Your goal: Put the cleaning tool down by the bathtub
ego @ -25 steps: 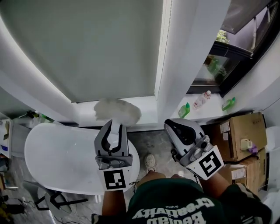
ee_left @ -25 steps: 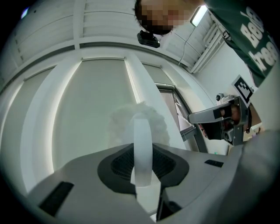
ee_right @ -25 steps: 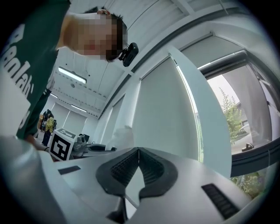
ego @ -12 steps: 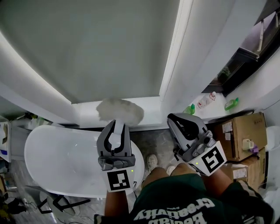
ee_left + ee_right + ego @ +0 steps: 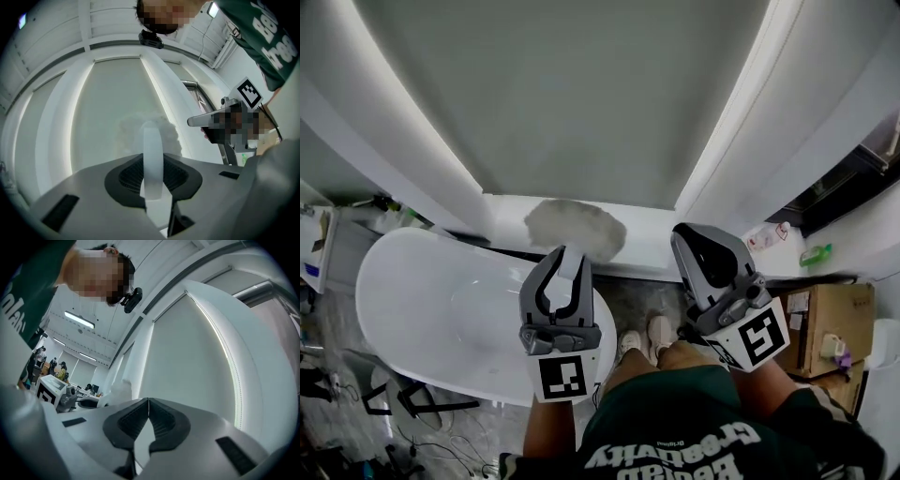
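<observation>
Shifted rightward, the duster (image 5: 577, 228) juts beyond the gripping left tool (image 5: 569, 261).

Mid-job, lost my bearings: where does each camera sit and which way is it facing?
Head view: on the person's head, facing steeply down at the bathtub, left gripper, right gripper, shirt and shoes.
Left gripper view: on the left gripper, facing along its fingers, shut on the handle of the cleaning tool, toward the window blind; right gripper and shirt at right.
Right gripper view: on the right gripper, facing along shut, empty fingers toward the blind; shirt at left.
Shared: head and left gripper views both show the cleaning tool's fluffy head.
</observation>
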